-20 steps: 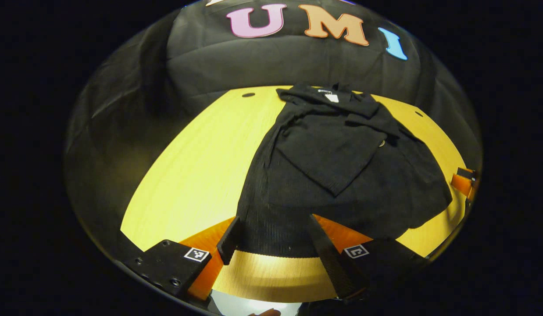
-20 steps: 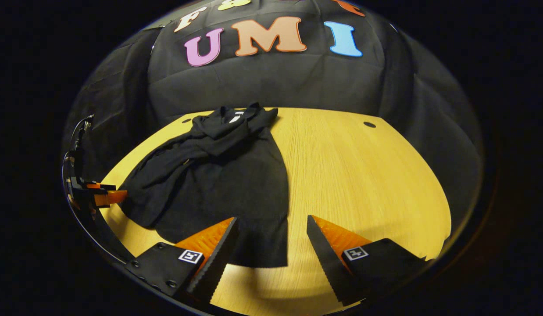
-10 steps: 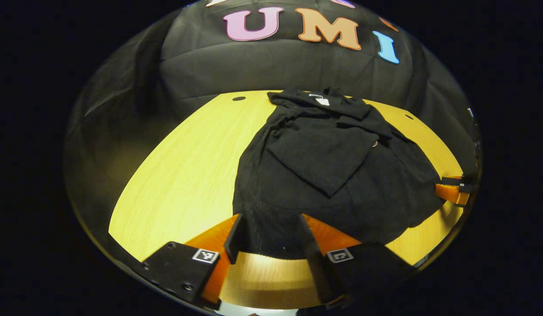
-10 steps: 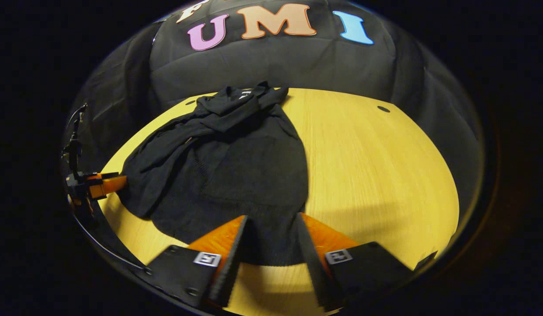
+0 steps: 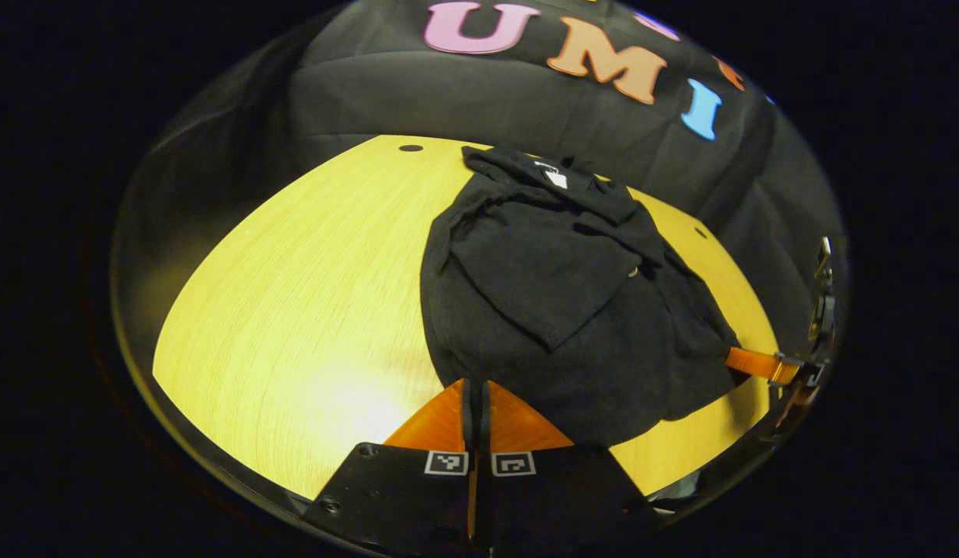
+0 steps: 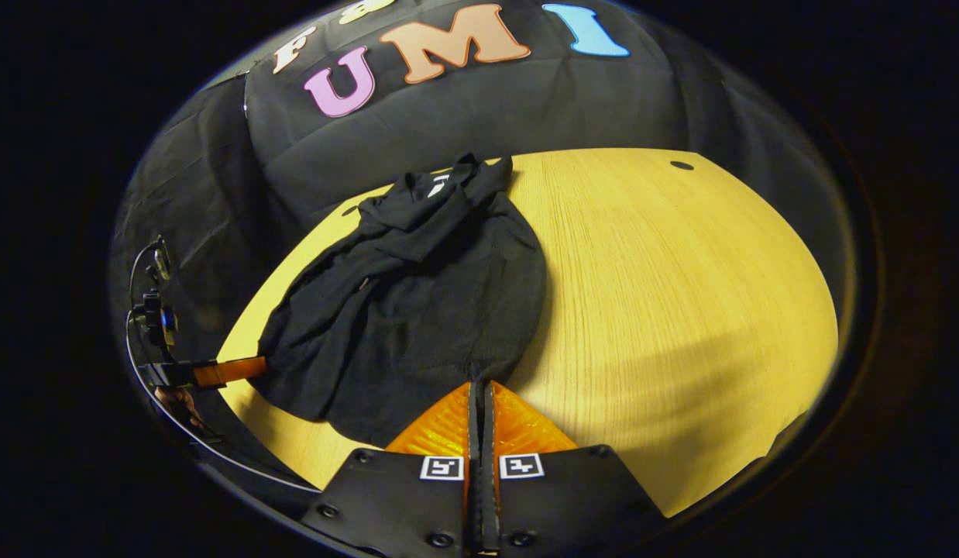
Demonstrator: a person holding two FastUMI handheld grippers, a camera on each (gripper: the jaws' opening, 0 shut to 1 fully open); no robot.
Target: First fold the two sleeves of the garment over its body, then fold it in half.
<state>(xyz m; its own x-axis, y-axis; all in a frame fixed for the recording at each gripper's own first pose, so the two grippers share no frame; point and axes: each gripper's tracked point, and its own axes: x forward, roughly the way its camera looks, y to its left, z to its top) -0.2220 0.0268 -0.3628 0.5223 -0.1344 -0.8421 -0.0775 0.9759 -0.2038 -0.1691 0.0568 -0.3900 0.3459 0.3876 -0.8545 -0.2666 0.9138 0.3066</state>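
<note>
The black garment [image 5: 557, 310] is spread on the yellow wooden table [image 5: 293, 310], with both sleeves folded over its body and the collar toward the booth wall. The left gripper [image 5: 475, 387] is closed, its 2 fingers pinched on the near hem at one corner. The right gripper [image 6: 481, 387] is likewise closed, its 2 fingers clamped on the hem at the other corner. Each gripper is also seen at the edge of the other's view.
</note>
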